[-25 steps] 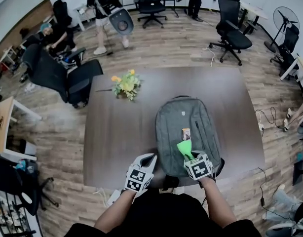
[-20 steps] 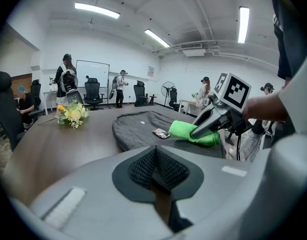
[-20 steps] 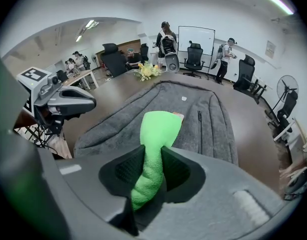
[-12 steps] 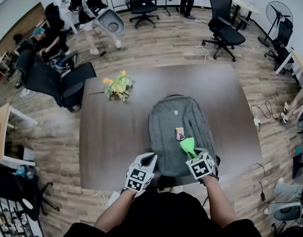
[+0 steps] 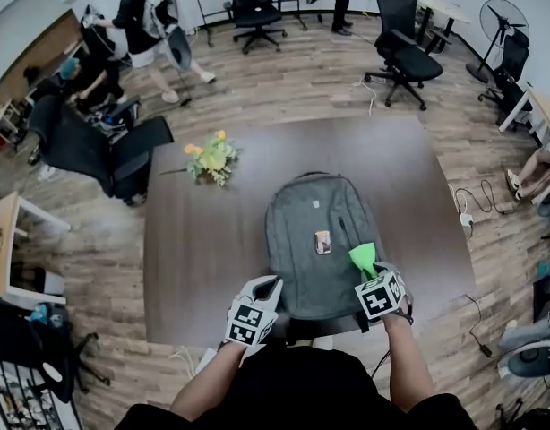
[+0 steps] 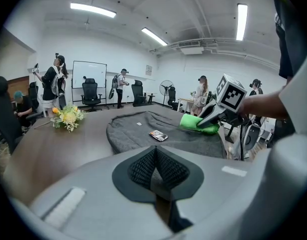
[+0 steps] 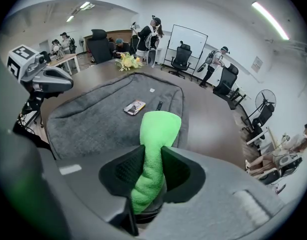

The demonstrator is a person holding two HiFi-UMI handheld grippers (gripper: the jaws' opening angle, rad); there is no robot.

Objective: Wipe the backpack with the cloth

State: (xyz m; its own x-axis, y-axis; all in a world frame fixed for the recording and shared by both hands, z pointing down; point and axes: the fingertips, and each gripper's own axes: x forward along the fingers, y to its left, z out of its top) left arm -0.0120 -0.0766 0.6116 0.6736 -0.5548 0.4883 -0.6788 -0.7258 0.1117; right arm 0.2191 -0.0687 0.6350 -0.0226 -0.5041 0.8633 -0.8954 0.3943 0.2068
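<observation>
A grey backpack [image 5: 315, 240] lies flat on the dark brown table [image 5: 194, 240], with a small printed tag [image 5: 322, 241] on its front. My right gripper [image 5: 369, 271] is shut on a green cloth [image 5: 362, 259], which rests on the backpack's right near part. In the right gripper view the cloth [image 7: 154, 149] sticks out between the jaws over the backpack [image 7: 103, 114]. My left gripper [image 5: 264, 290] is shut and holds nothing, at the table's near edge left of the backpack's bottom. The left gripper view shows the backpack [image 6: 143, 131] and the cloth [image 6: 196, 124].
A bunch of yellow flowers [image 5: 210, 159] lies on the table's far left part. Black office chairs [image 5: 409, 47] stand around the table, and a person [image 5: 141, 21] walks at the far left. A standing fan [image 5: 508, 25] is at the far right.
My right gripper has slid the green cloth to the right across the backpack's lower part. The left gripper has stayed in place. The person in the background has walked further left.
</observation>
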